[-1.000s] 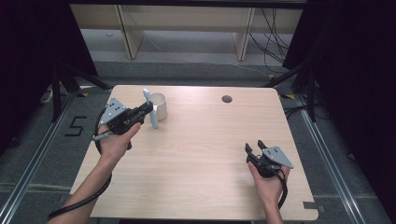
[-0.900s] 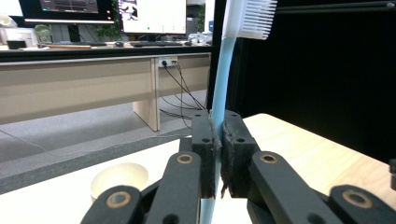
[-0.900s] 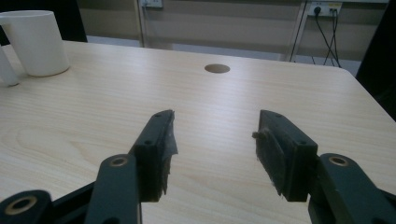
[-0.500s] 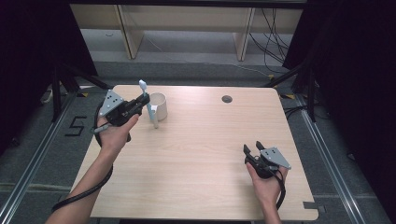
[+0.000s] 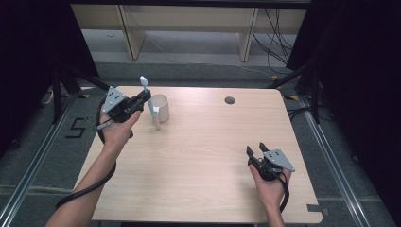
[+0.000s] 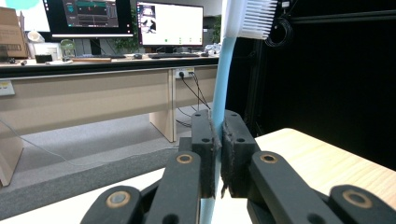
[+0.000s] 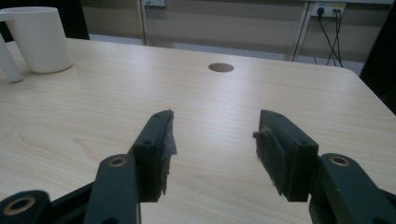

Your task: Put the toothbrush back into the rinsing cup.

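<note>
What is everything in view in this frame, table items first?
toothbrush: 1, light blue handle with white bristles, upright, clamped in the left tongs beside the cup
cup: 1, white, far left of the table
table: 1, light wood, with a round hole near its far edge
desk with monitors: 1, beige, in the background of the left gripper view
left tongs: 1, black, shut on the toothbrush
right tongs: 1, black, open, near right of the table

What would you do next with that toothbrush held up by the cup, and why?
Probably carry it over the white cylindrical cup and lower it in. The left hand-held gripper clamps the light-blue toothbrush upright, bristles up, beside the cup, its lower end near the wooden table.
</note>
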A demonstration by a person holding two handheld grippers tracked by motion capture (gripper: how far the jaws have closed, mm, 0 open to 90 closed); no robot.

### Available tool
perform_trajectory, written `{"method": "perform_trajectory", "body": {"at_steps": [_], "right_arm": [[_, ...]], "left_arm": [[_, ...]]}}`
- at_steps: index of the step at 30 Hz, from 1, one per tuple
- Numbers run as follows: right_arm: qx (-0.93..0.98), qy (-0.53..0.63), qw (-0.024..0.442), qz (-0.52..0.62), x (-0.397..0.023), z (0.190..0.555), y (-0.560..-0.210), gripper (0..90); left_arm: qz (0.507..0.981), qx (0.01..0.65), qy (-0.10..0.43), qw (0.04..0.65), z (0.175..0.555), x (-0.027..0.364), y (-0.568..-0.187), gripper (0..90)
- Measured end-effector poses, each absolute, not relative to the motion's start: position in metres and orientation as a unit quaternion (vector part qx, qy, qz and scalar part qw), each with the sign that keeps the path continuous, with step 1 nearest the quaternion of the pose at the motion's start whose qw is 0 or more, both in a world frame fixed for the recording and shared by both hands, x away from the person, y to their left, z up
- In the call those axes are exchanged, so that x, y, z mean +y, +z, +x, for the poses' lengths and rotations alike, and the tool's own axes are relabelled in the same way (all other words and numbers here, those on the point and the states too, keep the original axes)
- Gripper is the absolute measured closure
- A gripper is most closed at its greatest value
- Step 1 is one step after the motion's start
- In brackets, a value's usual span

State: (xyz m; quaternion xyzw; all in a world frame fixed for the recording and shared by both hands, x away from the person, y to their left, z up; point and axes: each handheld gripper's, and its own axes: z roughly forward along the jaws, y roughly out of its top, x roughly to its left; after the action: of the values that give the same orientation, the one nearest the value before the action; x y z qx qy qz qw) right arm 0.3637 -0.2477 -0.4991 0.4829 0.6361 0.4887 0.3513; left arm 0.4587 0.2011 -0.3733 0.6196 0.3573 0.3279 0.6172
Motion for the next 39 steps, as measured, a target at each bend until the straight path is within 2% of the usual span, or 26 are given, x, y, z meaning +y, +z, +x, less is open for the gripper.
{"method": "perform_trajectory", "body": {"at_steps": [2, 3, 11, 15, 39], "right_arm": [[0.638, 0.483, 0.362, 0.478, -0.249, 0.364, -0.498, 47.3], [0.633, 0.485, 0.351, 0.492, -0.247, 0.362, -0.498, 47.3], [0.636, 0.484, 0.351, 0.488, -0.248, 0.362, -0.498, 47.9], [0.637, 0.48, 0.369, 0.476, -0.25, 0.363, -0.497, 46.8], [0.632, 0.483, 0.354, 0.491, -0.248, 0.362, -0.497, 45.3]], "left_arm": [[0.618, 0.357, 0.328, 0.619, 0.461, 0.2, -0.373, 84.5], [0.618, 0.357, 0.327, 0.619, 0.462, 0.2, -0.373, 84.5], [0.619, 0.353, 0.334, 0.617, 0.472, 0.198, -0.374, 84.5], [0.618, 0.355, 0.333, 0.617, 0.475, 0.198, -0.375, 84.5], [0.621, 0.364, 0.339, 0.606, 0.49, 0.197, -0.393, 84.4]]}}
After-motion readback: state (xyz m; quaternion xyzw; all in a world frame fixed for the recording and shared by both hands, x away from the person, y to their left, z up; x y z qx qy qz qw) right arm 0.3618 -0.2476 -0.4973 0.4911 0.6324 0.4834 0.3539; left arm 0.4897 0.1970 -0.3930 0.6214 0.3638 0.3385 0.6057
